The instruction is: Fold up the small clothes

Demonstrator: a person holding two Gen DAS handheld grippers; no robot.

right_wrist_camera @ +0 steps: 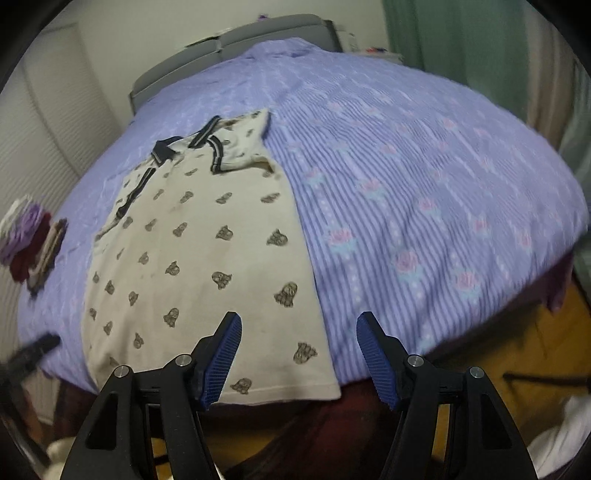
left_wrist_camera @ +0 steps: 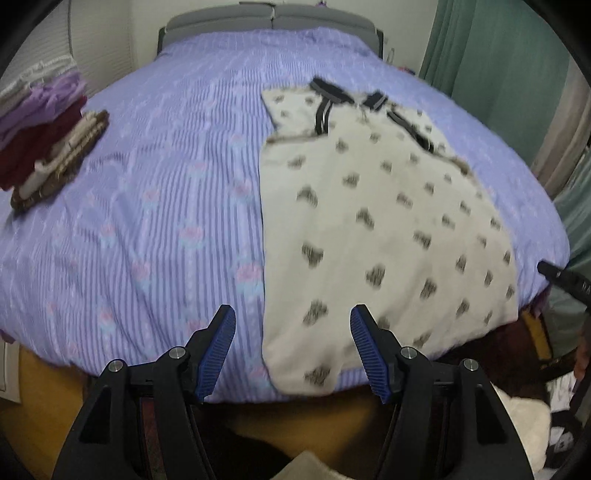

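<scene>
A cream polo shirt with dark printed figures and a black-and-white striped collar lies flat on the purple striped bedspread, collar at the far end, both sleeves folded inward. It also shows in the right wrist view. My left gripper is open and empty, above the shirt's near left hem corner. My right gripper is open and empty, above the shirt's near right hem edge. A tip of the right gripper shows at the right edge of the left wrist view.
A stack of folded clothes in purple, dark red and brown sits at the bed's left side, also in the right wrist view. A grey headboard stands at the far end. Green curtains hang at the right. Wooden floor lies below the bed's edge.
</scene>
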